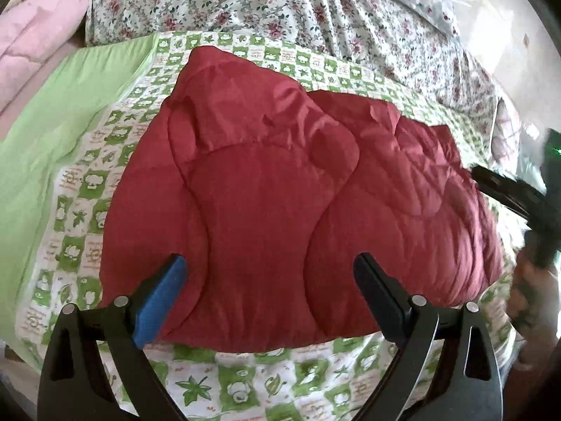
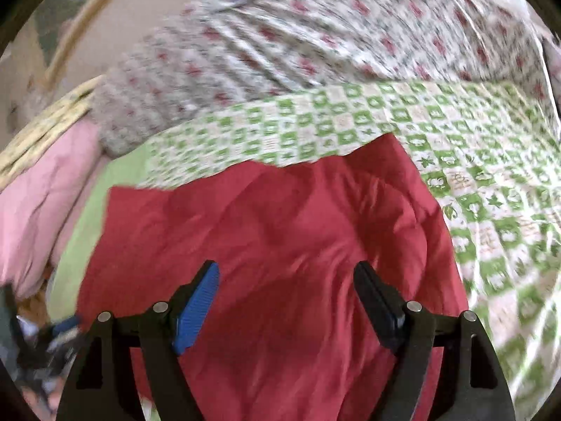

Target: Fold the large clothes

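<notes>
A dark red quilted padded garment lies folded in a thick bundle on the green-and-white patterned bed sheet. My left gripper is open above its near edge, holding nothing. In the right wrist view the same red garment fills the lower middle, blurred by motion. My right gripper is open over it, empty. The right gripper also shows as a dark blurred shape at the right edge of the left wrist view, beside the garment's right end.
A floral quilt is bunched along the far side of the bed. A pink quilt lies at the far left, with a plain green sheet beside it. The patterned sheet stretches to the right.
</notes>
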The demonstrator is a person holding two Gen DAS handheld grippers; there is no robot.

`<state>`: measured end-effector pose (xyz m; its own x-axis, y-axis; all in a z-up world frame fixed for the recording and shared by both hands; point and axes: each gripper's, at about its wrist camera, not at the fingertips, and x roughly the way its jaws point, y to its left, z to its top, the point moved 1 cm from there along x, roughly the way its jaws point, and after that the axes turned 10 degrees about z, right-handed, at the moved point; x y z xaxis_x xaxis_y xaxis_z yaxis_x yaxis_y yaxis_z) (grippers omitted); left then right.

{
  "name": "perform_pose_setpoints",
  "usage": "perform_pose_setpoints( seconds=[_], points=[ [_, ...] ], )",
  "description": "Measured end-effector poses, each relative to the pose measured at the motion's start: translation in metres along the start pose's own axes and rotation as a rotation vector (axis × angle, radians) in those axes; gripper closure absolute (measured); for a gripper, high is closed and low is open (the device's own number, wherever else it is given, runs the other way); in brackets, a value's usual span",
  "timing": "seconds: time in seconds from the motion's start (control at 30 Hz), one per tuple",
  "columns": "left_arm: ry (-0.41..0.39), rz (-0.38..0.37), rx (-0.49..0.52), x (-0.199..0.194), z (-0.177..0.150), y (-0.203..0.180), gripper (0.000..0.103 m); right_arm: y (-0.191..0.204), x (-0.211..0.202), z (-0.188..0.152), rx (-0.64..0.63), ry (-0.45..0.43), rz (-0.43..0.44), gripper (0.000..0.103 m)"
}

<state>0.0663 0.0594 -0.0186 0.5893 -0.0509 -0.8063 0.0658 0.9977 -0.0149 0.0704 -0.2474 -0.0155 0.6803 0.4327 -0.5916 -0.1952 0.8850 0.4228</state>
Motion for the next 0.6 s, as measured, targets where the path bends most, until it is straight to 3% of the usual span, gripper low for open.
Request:
perform_pose_setpoints(
  seconds=[0.13, 0.23, 0.37, 0.6],
  points=[
    [0.023, 0.027, 0.016, 0.01, -0.005, -0.002, 0.006, 0.007, 0.001, -0.032, -0.007, 0.082, -0.012, 0.023],
    [0.044, 0.044, 0.038, 0.021, -0.01, -0.003, 0.006, -0.003, 0.018, -0.048, -0.019, 0.143, -0.093, 0.023],
    [0.058, 0.052, 0.031, 0.036, -0.012, -0.001, 0.0, -0.018, 0.03, -0.049, -0.007, 0.14, -0.108, 0.021],
    [0.07, 0.073, 0.047, 0.031, -0.01, -0.003, 0.0, -0.021, 0.029, -0.056, 0.003, 0.119, -0.121, 0.016]
  ],
)
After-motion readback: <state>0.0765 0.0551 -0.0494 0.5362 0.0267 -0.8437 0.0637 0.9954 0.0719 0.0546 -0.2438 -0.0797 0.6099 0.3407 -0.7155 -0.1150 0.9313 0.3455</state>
